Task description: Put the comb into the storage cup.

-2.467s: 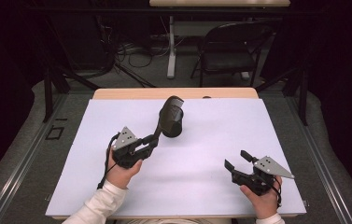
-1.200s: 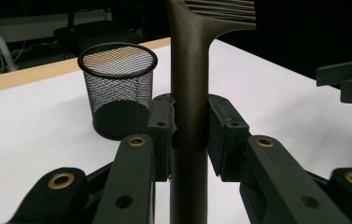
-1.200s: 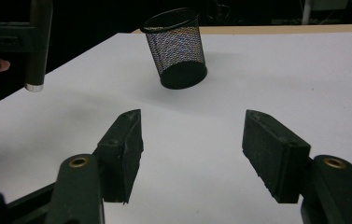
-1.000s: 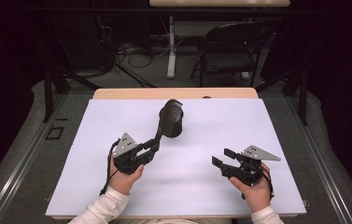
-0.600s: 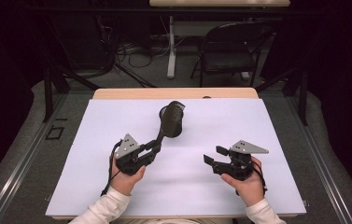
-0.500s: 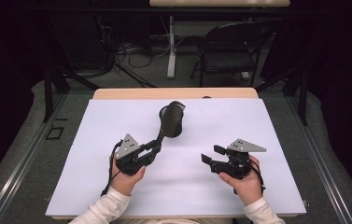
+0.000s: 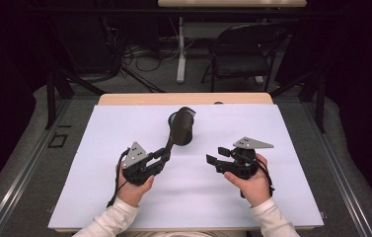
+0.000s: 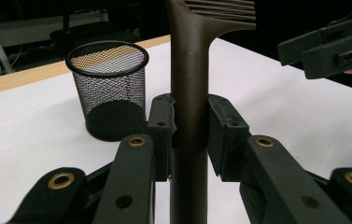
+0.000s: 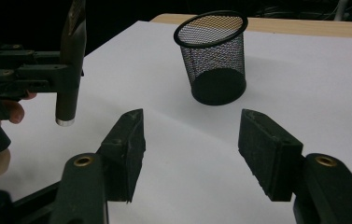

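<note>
Right tongs moved nearer the clamped spatula, blade cut off.

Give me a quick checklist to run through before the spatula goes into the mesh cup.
1. Left gripper clamped on spatula handle: ok.
2. Mesh cup upright, mouth open: ok.
3. Cup interior free of other things: ok.
4. Right gripper holding nothing, its jaws have just been closing: ok.
5. Spatula directly above the cup: not ok, it is beside it.
6. Handle slipping in the pads: cannot tell.
</note>
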